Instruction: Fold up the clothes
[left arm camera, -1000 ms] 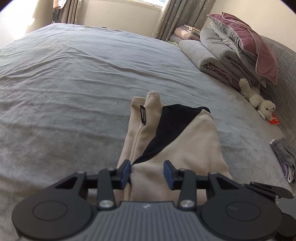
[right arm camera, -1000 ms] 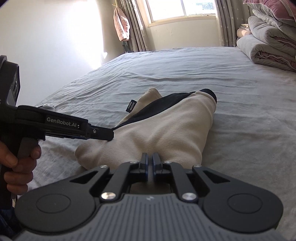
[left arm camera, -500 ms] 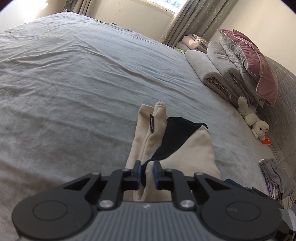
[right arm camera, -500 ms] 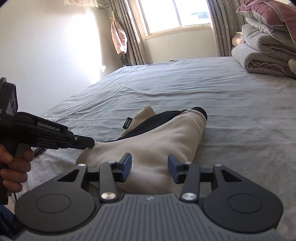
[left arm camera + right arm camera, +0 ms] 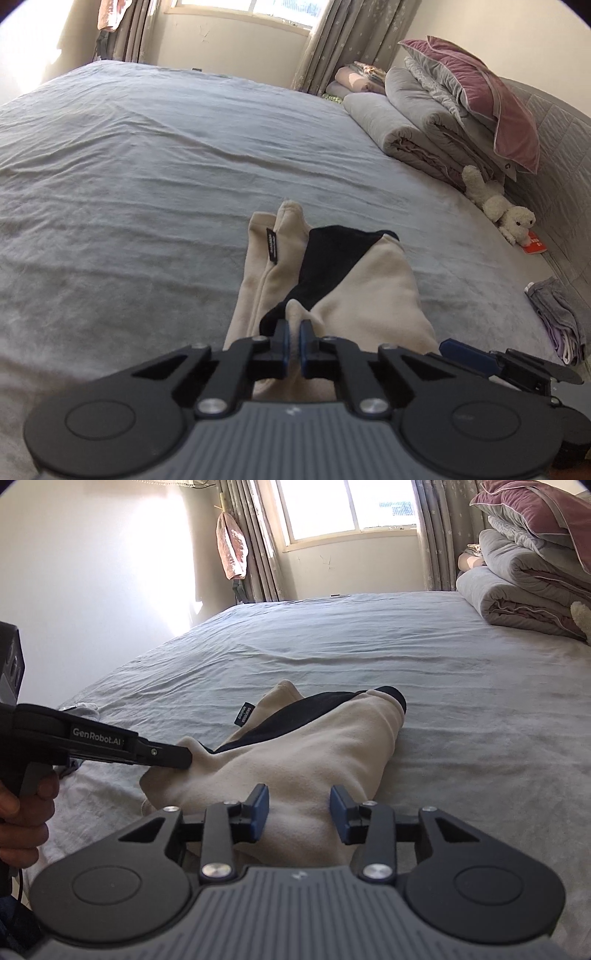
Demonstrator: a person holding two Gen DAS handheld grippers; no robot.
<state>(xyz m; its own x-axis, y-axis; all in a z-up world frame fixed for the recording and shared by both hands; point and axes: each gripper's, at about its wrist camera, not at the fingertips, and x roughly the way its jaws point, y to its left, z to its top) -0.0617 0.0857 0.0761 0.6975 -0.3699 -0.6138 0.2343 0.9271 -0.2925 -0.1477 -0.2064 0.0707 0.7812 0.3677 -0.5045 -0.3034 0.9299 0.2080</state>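
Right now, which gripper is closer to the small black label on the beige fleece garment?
Left. The left gripper pinches the beige fleece garment below the black label; the right gripper hangs open farther back.

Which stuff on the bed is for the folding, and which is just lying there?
For the job:
- beige garment
- left gripper, jaws shut on the garment
- right gripper, jaws open

Just lying about:
- toy lamb
- folded quilts
- pink pillow
- small grey pile
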